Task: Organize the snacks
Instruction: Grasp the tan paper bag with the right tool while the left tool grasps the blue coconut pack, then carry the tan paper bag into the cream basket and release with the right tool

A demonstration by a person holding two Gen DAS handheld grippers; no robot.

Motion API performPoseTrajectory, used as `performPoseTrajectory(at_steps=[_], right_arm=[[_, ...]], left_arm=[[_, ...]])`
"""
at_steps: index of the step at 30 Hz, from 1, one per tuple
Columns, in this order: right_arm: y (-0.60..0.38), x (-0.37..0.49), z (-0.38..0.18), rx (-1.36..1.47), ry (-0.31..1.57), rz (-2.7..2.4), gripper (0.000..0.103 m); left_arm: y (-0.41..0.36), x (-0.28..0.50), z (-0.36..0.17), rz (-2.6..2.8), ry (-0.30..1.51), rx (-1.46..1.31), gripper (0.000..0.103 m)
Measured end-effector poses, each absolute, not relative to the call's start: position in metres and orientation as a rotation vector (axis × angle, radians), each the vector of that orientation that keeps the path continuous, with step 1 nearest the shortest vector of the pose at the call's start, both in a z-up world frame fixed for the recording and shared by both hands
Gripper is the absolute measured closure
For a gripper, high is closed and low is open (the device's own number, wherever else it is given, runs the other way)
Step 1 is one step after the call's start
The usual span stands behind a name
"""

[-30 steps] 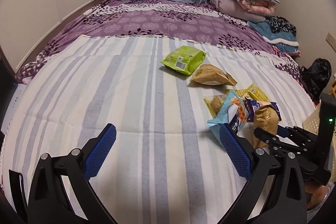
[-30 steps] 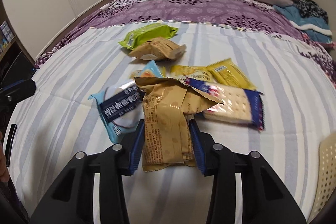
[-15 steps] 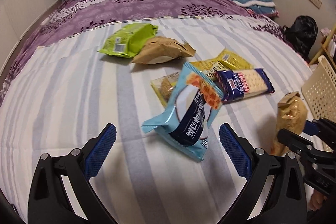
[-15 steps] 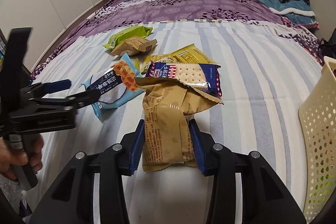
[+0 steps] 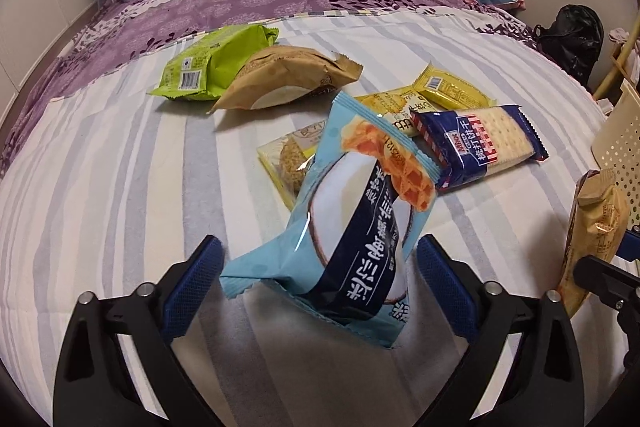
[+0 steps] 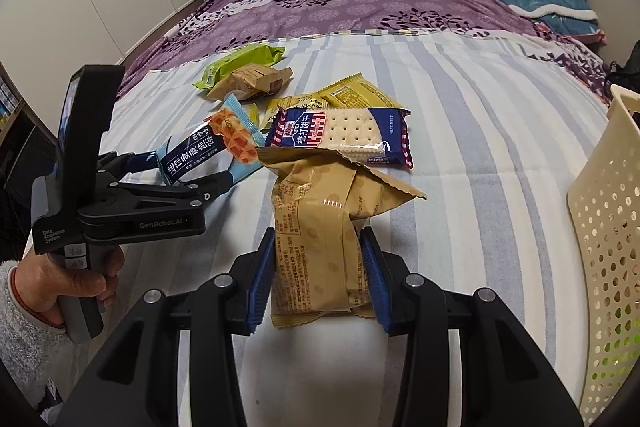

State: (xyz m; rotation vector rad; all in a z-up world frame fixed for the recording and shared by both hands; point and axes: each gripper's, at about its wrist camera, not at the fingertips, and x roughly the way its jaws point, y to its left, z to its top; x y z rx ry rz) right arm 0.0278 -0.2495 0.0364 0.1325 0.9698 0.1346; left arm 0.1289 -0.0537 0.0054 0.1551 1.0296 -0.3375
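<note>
The tan pack [image 6: 320, 247] is gripped between the pads of the right gripper [image 6: 318, 275], held upright above the striped sheet [image 6: 480, 147] (its crimped top flaring wide). Off to the left, the left gripper [image 5: 318, 291] has just been closing, and the blue pack [image 5: 352, 227] is bracketed by its jaws; in the left wrist view gaps are seen on both sides, so the pads are not yet pressed on it. That gripper's handle is clasped by a hand [image 6: 76, 283] in a fleecy sleeve [image 6: 20, 327].

Just beyond the blue pack, a clear-windowed yellow pack [image 5: 288, 159] is partly covered by it, and the navy cracker pack [image 5: 480, 143] is laid beside it, overlapping two yellow packs [image 5: 452, 91]. Farther back, a brown pack [image 5: 284, 79] is seen leaning on a green pack [image 5: 212, 67], well apart from the cluster. At the right edge, a cream perforated basket [image 6: 608, 227] is stood on the sheet.
</note>
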Motion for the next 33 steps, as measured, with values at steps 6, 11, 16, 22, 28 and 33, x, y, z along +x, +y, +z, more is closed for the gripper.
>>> performPoseTrajectory(at_steps=[6,11,16,22,28,33], right_arm=[[-0.249,0.028,0.037,0.137,0.966,0.133,0.061],[-0.250,0.025,0.045,0.141,0.938,0.139,0.061],[-0.250,0.026,0.043,0.140,0.946,0.140,0.061],[-0.250,0.033,0.034,0.139,0.977,0.123,0.052],[-0.240,0.044,0.019,0.100,1.021,0.116,0.049],[-0.236,0.045,0.016,0.078,1.023,0.112,0.050]], left_arm=[[-0.049,0.124,0.010,-0.382,1.020,0.095,0.041],[-0.048,0.113,0.022,-0.390,1.000,0.072,0.043],[-0.042,0.101,0.030,-0.381,0.995,0.058,0.044],[-0.036,0.086,0.036,-0.365,1.004,0.057,0.044],[-0.031,0.079,0.023,-0.339,1.054,0.054,0.044],[-0.030,0.082,0.012,-0.331,1.075,0.043,0.043]])
